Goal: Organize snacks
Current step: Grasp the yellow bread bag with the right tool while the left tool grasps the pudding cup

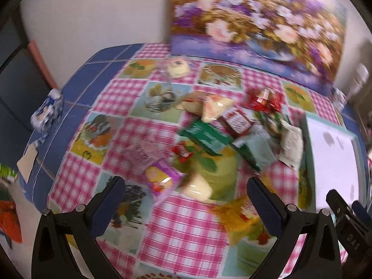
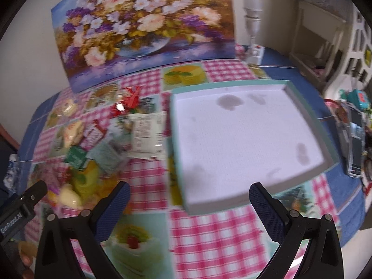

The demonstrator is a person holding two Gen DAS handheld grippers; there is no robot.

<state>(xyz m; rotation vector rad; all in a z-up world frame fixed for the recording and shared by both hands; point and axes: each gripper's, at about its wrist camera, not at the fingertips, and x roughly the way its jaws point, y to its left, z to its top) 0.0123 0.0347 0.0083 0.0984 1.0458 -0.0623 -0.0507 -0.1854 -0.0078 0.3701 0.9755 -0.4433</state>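
Tray [image 2: 244, 139], pale teal with a white stained floor, lies just ahead of the right gripper [image 2: 189, 200], whose fingers stand wide apart with nothing between them; the tray holds no snack; in the left view its edge [image 1: 330, 162] sits at far right, beside the pile. Left gripper [image 1: 186, 193] hovers over the checked tablecloth [image 1: 186, 227], fingers likewise spread and empty; just beyond its tips lie a purple-and-yellow packet [image 1: 162, 179] and a pale yellow packet [image 1: 197, 186], touching each other; farther on, the snacks overlap in a loose heap left of the tray: a green packet [image 1: 207, 137], a brown-and-red sachet [image 1: 239, 121], a white printed pouch [image 2: 147, 134], a red wrapper [image 1: 265, 100]; blur hides their lettering. Flower painting [image 2: 144, 30] leans against the wall behind the table; a white lamp [image 2: 252, 23] stands right of it.
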